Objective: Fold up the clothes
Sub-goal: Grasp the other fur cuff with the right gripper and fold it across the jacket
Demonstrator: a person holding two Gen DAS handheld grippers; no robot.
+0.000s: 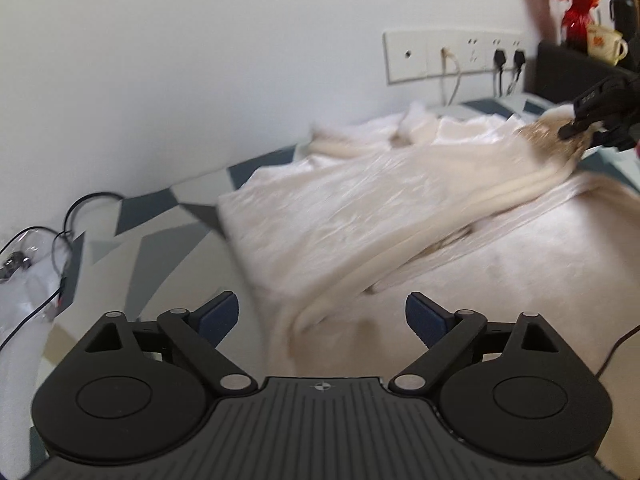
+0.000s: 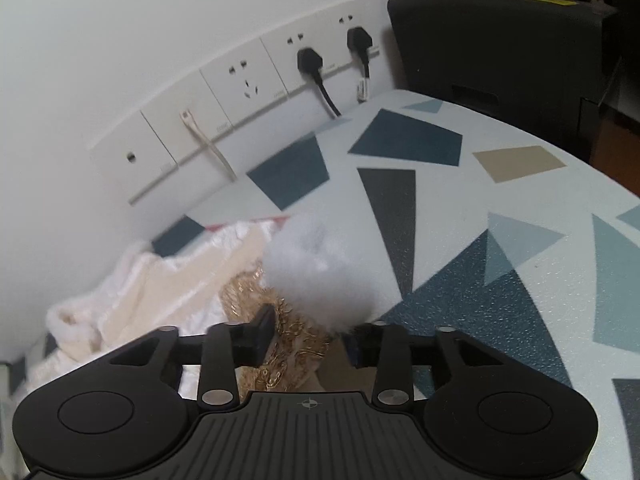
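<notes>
A cream plush garment (image 1: pixel 360 208) lies spread and partly folded over a table (image 1: pixel 160 220) with a geometric blue, grey and tan pattern. My left gripper (image 1: pixel 322 316) hovers just before the garment's near edge, jaws wide apart with nothing between them. At the far right my right gripper (image 1: pixel 576 128) grips the garment's end. In the right wrist view the right gripper (image 2: pixel 310 338) stands narrow, with gold lace (image 2: pixel 244 292) and a white fluffy trim (image 2: pixel 316 268) bunched between its fingers. The rest of the garment (image 2: pixel 160 280) trails to the left.
Wall sockets (image 1: pixel 452 56) with plugged cables run behind the table. A black box (image 2: pixel 500 48) stands at the table's far end, with a mug (image 1: pixel 604 44) and a red vase of orange flowers (image 1: pixel 576 20). Black cables and a plastic bag (image 1: pixel 36 264) lie at the left.
</notes>
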